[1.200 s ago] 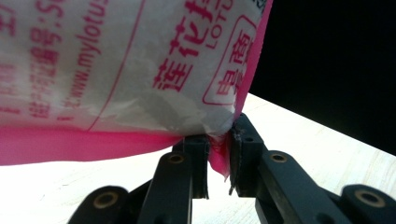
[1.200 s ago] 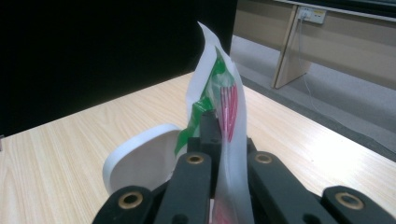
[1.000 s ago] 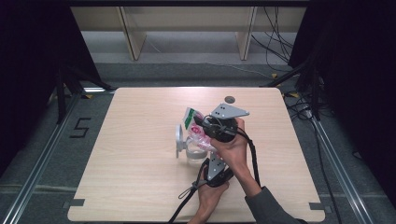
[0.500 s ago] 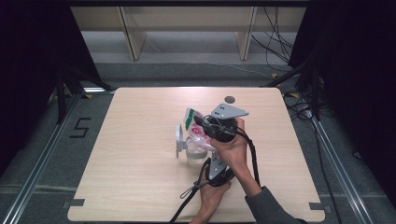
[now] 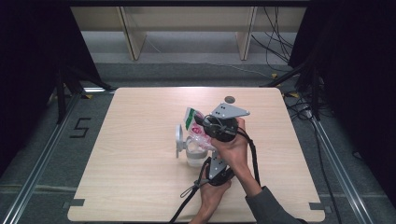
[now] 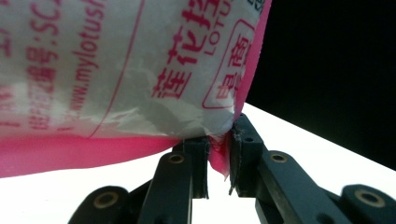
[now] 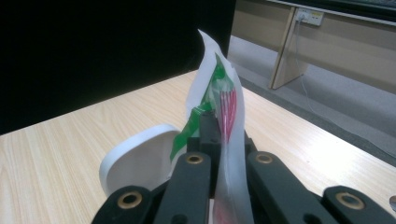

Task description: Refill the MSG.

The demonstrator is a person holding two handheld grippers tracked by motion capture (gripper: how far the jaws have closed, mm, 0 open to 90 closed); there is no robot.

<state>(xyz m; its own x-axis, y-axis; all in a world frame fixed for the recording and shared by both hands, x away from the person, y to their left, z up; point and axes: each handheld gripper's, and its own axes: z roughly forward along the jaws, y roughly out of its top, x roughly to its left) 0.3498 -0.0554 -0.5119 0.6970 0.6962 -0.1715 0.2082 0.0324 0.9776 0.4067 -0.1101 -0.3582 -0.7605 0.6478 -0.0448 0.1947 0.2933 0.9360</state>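
Both grippers are clamping the plastic packet (image 5: 195, 122) mid-frame: left gripper (image 6: 217, 156) pinching its pink edge, right gripper (image 7: 219, 135) gripping its top; opening it is seemingly remaining.

No visible change since earlier.

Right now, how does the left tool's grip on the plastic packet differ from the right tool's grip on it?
The left tool pinches the pink bottom edge of the plastic packet; the right tool clamps its green-and-white end. In the high view, the left tool sits nearer the person, the right tool farther up the table. The left tool's jaws keep a small gap; the right tool's jaws look fully closed. Both are shut on the same packet.
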